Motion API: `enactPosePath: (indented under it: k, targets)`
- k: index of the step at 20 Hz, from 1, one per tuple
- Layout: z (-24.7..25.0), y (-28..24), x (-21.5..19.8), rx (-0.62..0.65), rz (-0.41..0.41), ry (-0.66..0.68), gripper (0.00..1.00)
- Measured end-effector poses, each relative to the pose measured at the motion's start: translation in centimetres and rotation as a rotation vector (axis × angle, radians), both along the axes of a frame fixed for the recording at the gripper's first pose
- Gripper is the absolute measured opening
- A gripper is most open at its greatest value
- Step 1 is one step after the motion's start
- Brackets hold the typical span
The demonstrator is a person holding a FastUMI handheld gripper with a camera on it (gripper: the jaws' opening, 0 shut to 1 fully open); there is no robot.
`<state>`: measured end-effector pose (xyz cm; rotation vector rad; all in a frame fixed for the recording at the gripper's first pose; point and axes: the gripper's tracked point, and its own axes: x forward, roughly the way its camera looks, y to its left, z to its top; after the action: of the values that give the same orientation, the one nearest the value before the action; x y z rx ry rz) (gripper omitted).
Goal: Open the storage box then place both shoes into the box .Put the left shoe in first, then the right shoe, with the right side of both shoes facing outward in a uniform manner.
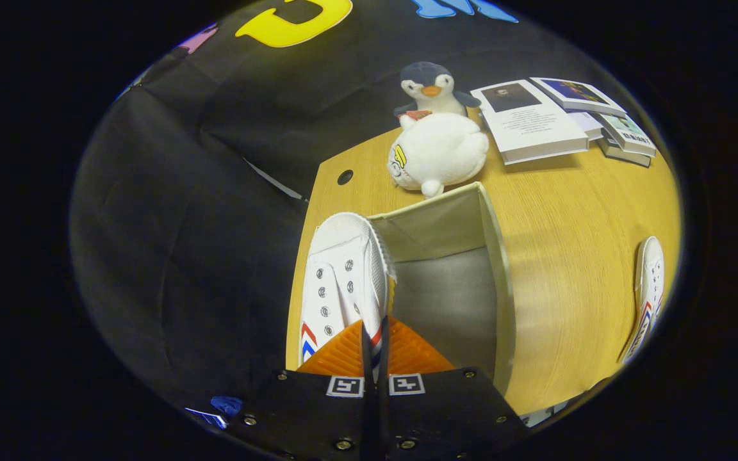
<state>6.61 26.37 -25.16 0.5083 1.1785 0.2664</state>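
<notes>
The held shoe [343, 282] is white, with red and blue chevrons by its heel. Its long axis runs straight away from the fingers, toe pointing ahead toward the plush toys, laces and eyelets turned to the left, sole edge to the right. It hangs at the left wall of the box [500, 269], its toe over the box's near-left corner.

The gripper [373, 349] is almost fully closed, with only a thin gap between the fingers, and both press on the shoe's heel rim, which is pinched between them.

The box stands open just ahead and to the right of the fingers, a fabric bin with pale walls and a grey bottom. What shows of its inside looks bare, though the fingers hide the near part.

Beyond the box sits a white plush [438, 153] touching its far rim, and a penguin [432, 86] behind that. Right of them lie some books [535, 121] on the table [574, 243]. Well apart to the right, the second shoe [647, 294] lies on the table, long axis roughly parallel to the first.
</notes>
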Motion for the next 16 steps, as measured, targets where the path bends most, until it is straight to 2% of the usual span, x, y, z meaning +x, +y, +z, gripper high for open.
enactPosePath:
  k: [4,16]
  targets:
    - [-1.6,0.6,-0.7,-0.035,0.014,0.032,0.0]
    - [-8.2,1.1,-1.2,-0.108,-0.07,0.158,0.0]
